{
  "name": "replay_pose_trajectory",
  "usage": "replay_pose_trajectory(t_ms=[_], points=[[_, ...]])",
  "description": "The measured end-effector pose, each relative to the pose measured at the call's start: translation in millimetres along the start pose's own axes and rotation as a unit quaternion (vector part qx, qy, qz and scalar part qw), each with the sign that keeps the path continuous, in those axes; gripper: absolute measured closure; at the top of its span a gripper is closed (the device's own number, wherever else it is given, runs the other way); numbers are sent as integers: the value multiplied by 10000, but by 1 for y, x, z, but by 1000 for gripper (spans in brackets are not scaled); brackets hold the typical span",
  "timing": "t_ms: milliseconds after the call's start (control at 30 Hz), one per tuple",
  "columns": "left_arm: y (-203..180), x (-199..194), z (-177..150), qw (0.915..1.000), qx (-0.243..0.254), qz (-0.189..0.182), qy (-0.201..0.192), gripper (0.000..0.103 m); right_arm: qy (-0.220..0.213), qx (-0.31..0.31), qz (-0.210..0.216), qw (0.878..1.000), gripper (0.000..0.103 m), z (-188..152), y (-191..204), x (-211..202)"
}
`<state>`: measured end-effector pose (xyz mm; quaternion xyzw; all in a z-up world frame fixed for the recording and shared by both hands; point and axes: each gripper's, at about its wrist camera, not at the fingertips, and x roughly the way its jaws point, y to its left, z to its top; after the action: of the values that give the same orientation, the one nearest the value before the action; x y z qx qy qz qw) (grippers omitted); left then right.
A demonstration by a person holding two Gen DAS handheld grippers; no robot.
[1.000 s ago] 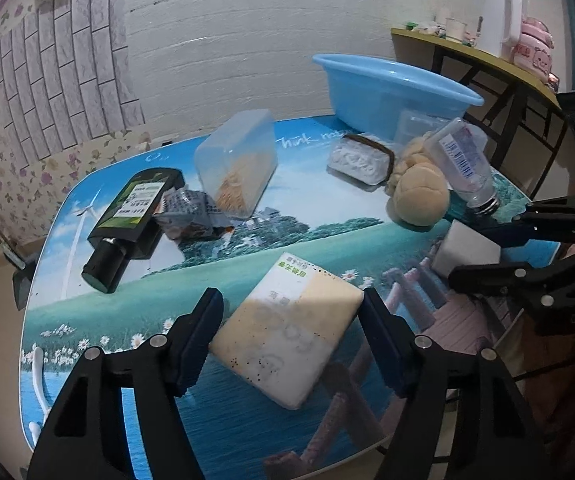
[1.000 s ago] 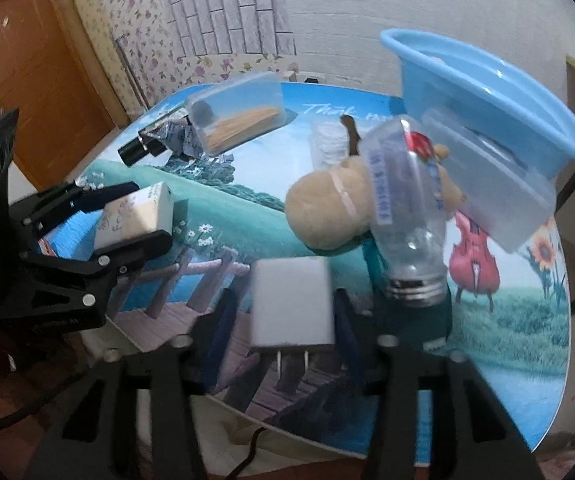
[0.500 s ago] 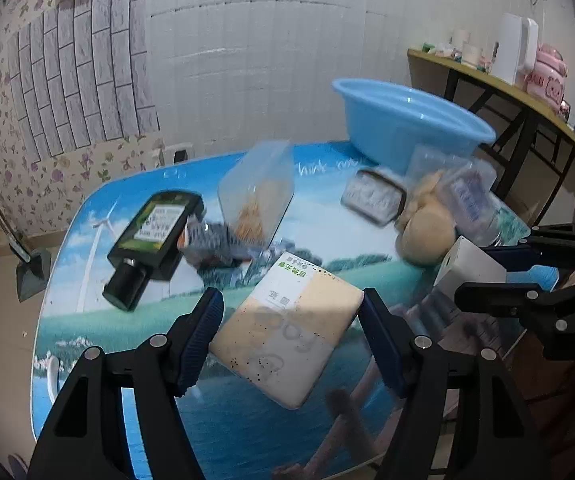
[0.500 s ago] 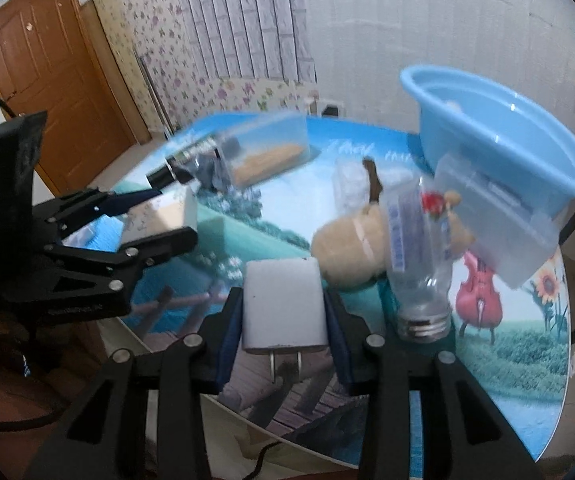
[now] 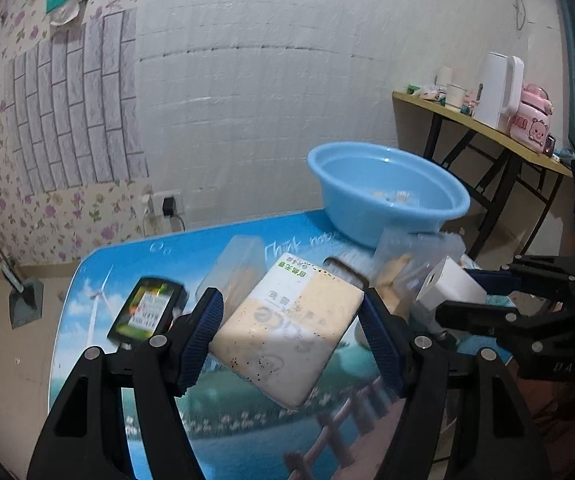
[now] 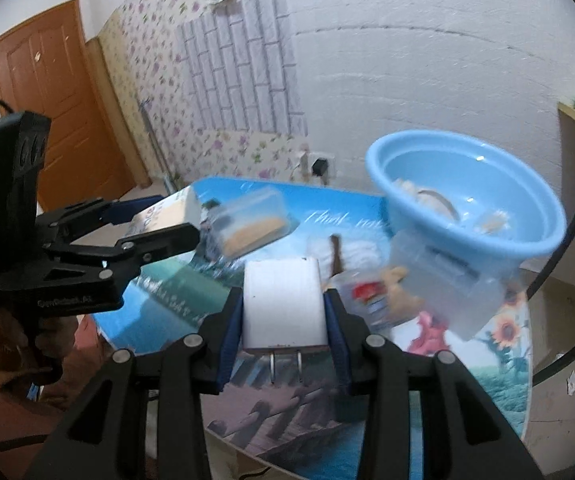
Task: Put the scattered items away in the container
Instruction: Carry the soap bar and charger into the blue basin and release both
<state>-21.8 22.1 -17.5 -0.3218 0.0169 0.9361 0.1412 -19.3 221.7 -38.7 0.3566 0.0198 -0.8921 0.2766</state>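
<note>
Here, the left gripper (image 5: 289, 330) clamps a soap bar (image 5: 287, 330) above the table (image 5: 99, 264) while the right gripper (image 6: 283, 310) grips a white charger (image 6: 283, 308), both short of the blue basin (image 5: 387, 190).

"Think" in white script on tablecloth (image 5: 287, 246) (rest blurred)

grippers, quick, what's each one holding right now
Left gripper: shut on the soap packet, lifted off the table.
Right gripper: shut on the white charger plug, prongs pointing back.
</note>
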Motion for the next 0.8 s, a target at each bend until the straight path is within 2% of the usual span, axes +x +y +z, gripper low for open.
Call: replay_pose_trajectory(t_ms=[167,400,800], points=[[-8,11,17,10000,74,-18,-8,33,-230,66,-209,9995,65,11,-14,-6],[-24,25,44,9997,178,-190,-40,33,-566,225,-269,9978,65,27,-37,-15],[-66,70,97,9980,520,-357,-93,33,-652,719,-659,9931,65,45,-111,-3]])
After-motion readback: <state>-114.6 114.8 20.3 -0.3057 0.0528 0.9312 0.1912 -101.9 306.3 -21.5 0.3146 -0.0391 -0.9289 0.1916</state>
